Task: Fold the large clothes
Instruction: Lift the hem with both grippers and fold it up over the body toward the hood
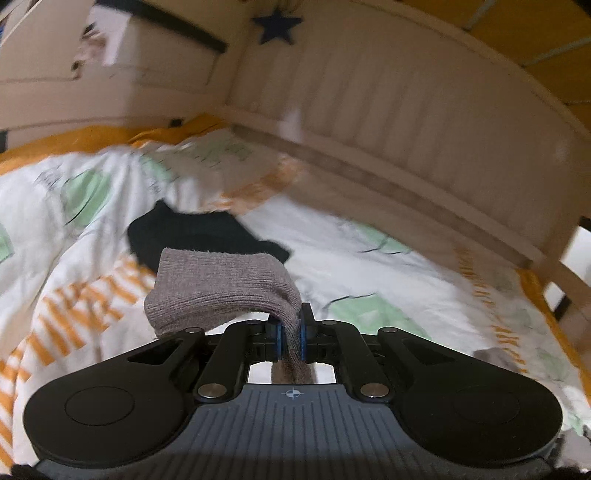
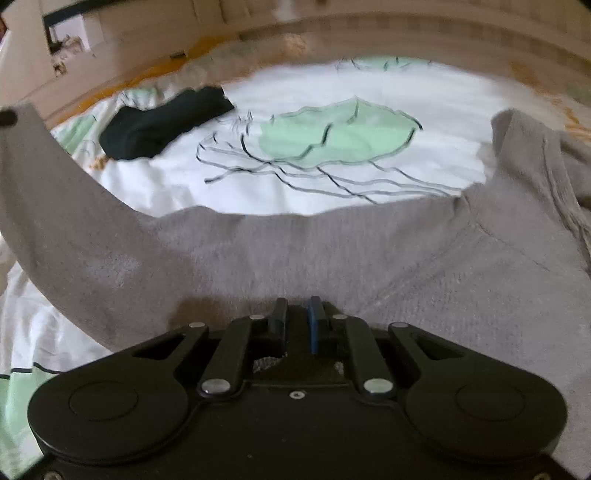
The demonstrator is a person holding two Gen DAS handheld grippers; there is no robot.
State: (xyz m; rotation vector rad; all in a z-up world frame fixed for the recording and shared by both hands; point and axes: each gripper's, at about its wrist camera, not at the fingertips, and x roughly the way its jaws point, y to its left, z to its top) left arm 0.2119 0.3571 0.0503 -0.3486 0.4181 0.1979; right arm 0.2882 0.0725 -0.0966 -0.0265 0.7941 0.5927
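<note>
A grey knit sweater (image 2: pixel 295 254) lies spread on the bed in the right wrist view, one sleeve (image 2: pixel 55 206) lifted up to the left. My left gripper (image 1: pixel 290 339) is shut on the ribbed grey cuff (image 1: pixel 221 288) of that sleeve and holds it above the bed. My right gripper (image 2: pixel 298 325) sits low over the sweater's body with a small gap between its jaws and nothing between them.
A dark folded garment lies on the bedcover beyond the sweater (image 1: pixel 199 232) (image 2: pixel 162 122). The white duvet (image 2: pixel 258 177) has green and orange prints. A pale wooden headboard (image 1: pixel 388 122) with a blue star (image 1: pixel 277 26) stands behind.
</note>
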